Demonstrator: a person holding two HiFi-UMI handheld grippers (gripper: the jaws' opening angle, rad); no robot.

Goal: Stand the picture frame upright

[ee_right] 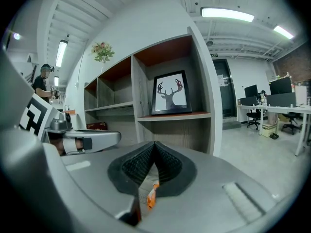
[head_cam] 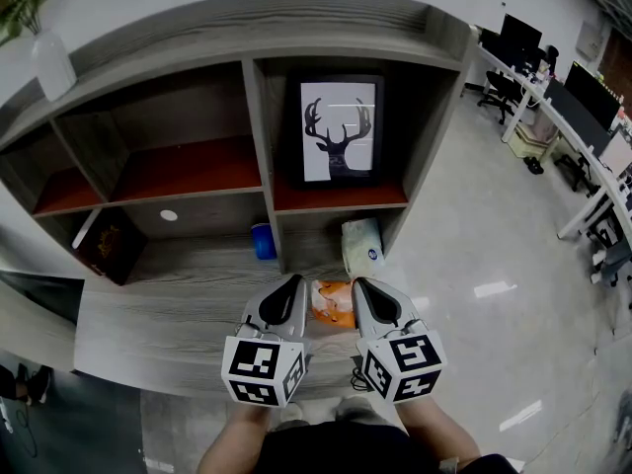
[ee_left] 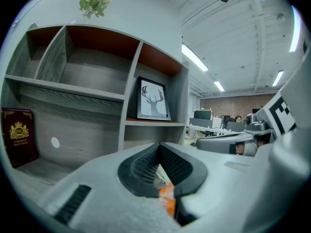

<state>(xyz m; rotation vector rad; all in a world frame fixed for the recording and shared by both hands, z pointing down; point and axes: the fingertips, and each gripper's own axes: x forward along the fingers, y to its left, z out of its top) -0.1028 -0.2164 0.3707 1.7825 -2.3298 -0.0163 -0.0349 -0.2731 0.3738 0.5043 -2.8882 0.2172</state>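
Black deer picture frame (head_cam: 337,129) upright, right upper shelf compartment.

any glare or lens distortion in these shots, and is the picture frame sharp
Head view: shelf unit edges bow from the wide lens, ceiling-light glare streaks the floor, picture frame sharp. Left gripper view: strong fisheye with dark corners, frame small but readable. Right gripper view: ceiling lamp blown out, frame clear.

Left gripper (head_cam: 293,286), right gripper (head_cam: 361,288) side by side, jaws closed, empty.
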